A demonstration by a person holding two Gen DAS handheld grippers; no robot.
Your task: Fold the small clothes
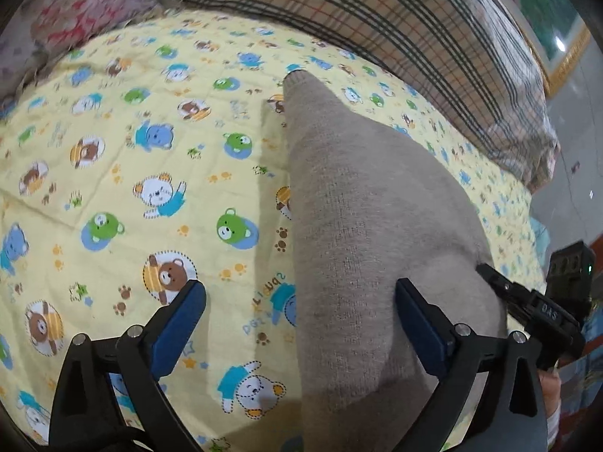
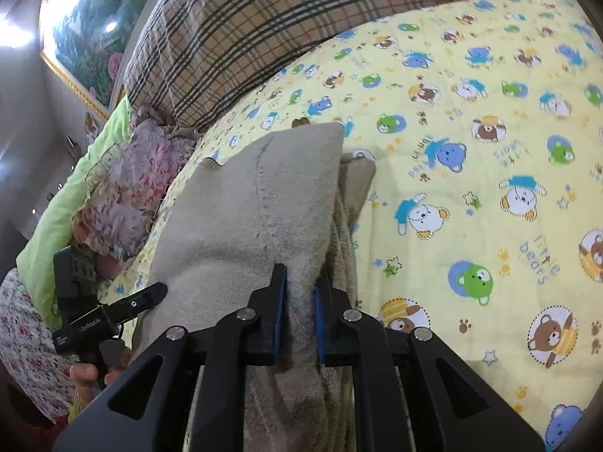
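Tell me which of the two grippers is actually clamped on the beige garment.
The right gripper: its fingers are pinched shut on a fold of the beige garment. The left gripper is wide open, gripping nothing.

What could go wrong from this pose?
1. Only the right tool pinches the beige garment; the bunched layers could slip out or unfold.
2. The left tool is open, holding nothing, so the far end can drag on the bear sheet and skew the fold.

One beige garment [image 1: 361, 226]; two grippers [image 1: 299, 324] [image 2: 299, 316]; one plaid pillow [image 1: 414, 37].
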